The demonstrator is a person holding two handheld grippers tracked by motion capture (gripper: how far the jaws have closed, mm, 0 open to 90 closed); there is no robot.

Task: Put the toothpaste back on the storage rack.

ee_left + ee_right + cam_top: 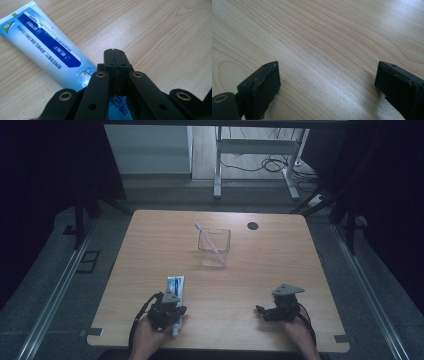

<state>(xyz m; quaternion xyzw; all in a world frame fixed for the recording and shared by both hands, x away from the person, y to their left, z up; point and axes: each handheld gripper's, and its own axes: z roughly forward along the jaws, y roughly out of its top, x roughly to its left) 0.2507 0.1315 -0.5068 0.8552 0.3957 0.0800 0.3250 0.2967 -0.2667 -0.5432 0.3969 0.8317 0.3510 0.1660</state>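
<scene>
A blue and white toothpaste tube [175, 287] lies flat on the wooden table [260, 270] at the front left. My left gripper [167, 312] sits over the tube's near end. In the left gripper view its jaws [115, 53] are pressed together pad to pad, and the tube [45, 47] runs out from beneath them toward the upper left; nothing shows between the pads. My right gripper [260, 311] rests low at the front right, with its jaws [327, 82] wide apart over bare wood. A clear square cup [214, 247] holding a pink toothbrush [207, 237] stands mid-table.
A black round cap [253, 225] is set into the table near its far edge. Beyond the table are a white desk frame [250, 155] and cables on the floor. Metal rails [55, 290] run along both sides of the table.
</scene>
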